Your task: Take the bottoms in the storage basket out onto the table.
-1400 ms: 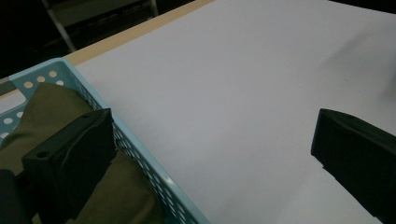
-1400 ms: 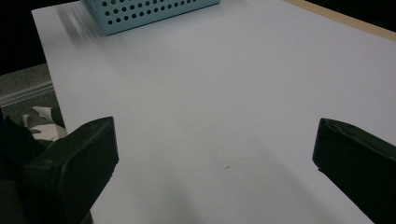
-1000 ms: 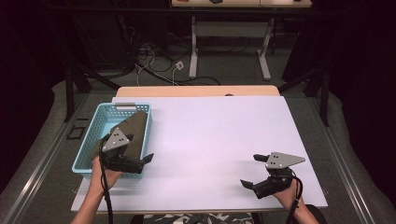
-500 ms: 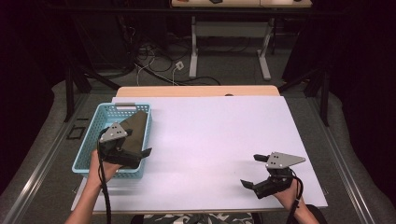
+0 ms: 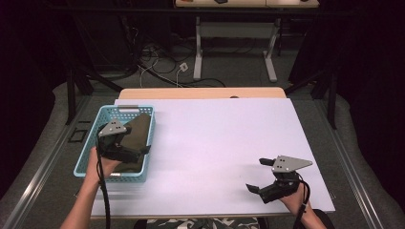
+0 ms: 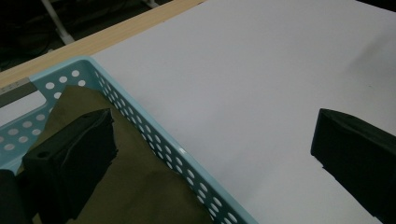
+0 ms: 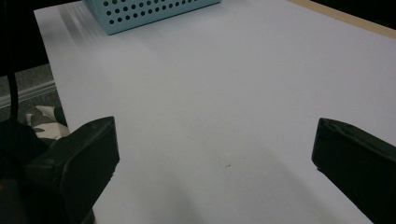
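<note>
Right gripper (image 5: 261, 177), lower right of the high view, held low over the white tabletop (image 5: 224, 148); jaws spread wide, nothing between them, bare surface ahead in the right gripper view. Person's right hand (image 5: 297, 194) grips its rear at the bottom edge; grey three-cornered plate on top. Left gripper (image 5: 135, 151), lower left of the high view, over the near part of the light blue perforated basket (image 5: 151, 138); person's left hand (image 5: 98, 164) and forearm enter from the bottom edge, black cable trailing beside the arm. Jaws wide apart: in the left gripper view one jaw sits low over the cloth at lower left, the other over bare tabletop at lower right, the basket's wall between them. Olive-green cloth (image 6: 140, 182), folded flat, lying inside the basket and covering most of its floor. Wooden table edge (image 5: 200, 93), upper centre, beyond the white sheet. Cables on the floor (image 5: 157, 71), top of frame.
</note>
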`<state>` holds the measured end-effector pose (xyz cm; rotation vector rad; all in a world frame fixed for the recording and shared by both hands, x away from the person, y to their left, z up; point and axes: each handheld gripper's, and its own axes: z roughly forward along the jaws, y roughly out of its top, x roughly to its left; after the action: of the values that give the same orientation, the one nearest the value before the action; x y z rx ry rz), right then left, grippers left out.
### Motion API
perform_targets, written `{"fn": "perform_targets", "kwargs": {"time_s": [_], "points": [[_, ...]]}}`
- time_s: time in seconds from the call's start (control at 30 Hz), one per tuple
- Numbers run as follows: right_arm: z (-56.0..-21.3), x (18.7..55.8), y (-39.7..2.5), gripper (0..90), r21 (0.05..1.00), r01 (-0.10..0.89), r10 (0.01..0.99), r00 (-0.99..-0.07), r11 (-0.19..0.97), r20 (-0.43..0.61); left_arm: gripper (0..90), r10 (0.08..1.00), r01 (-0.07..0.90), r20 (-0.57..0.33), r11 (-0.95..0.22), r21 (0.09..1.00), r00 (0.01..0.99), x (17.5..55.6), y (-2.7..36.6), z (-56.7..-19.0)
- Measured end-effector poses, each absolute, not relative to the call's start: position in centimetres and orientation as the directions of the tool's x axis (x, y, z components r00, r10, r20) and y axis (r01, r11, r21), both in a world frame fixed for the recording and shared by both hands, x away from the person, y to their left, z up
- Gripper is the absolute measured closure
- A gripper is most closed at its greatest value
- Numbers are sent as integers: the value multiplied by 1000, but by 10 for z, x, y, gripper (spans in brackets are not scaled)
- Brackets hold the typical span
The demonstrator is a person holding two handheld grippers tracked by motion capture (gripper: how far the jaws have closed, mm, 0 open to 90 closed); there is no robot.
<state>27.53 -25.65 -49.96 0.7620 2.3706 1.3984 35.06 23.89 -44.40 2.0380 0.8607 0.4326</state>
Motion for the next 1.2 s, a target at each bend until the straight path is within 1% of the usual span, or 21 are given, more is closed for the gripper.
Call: {"fn": "perform_targets", "kwargs": {"time_s": [0.17, 0.23, 0.53, 0.7, 0.8, 0.93, 1.13, 1.2], "points": [[-499, 274, -256, 5, 872, 294, 569, -822, 392, 21, 1, 704, 425, -20, -405, 809, 710, 357, 242, -443], [-500, 275, -256, 5, 871, 296, 568, -822, 392, 23, 1, 691, 437, -43, -407, 802, 722, 361, 245, -444], [-499, 274, -256, 5, 871, 294, 564, -825, 393, 24, 0, 717, 459, -37, -406, 790, 696, 372, 261, -441], [-499, 273, -255, 5, 872, 293, 565, -825, 391, 24, 0, 731, 488, -56, -395, 779, 680, 378, 273, -441], [-499, 274, -256, 5, 871, 295, 566, -824, 392, 24, 0, 740, 498, -44, -407, 766, 672, 380, 278, -443], [-499, 273, -256, 4, 872, 295, 568, -823, 391, 24, 0, 745, 510, -39, -416, 753, 666, 382, 282, -444], [-499, 273, -256, 4, 871, 293, 570, -822, 394, 19, 0, 753, 540, -63, -408, 736, 655, 388, 287, -447], [-499, 273, -255, 4, 871, 291, 569, -822, 395, 16, 0, 754, 549, -58, -421, 722, 655, 391, 288, -447]]}}
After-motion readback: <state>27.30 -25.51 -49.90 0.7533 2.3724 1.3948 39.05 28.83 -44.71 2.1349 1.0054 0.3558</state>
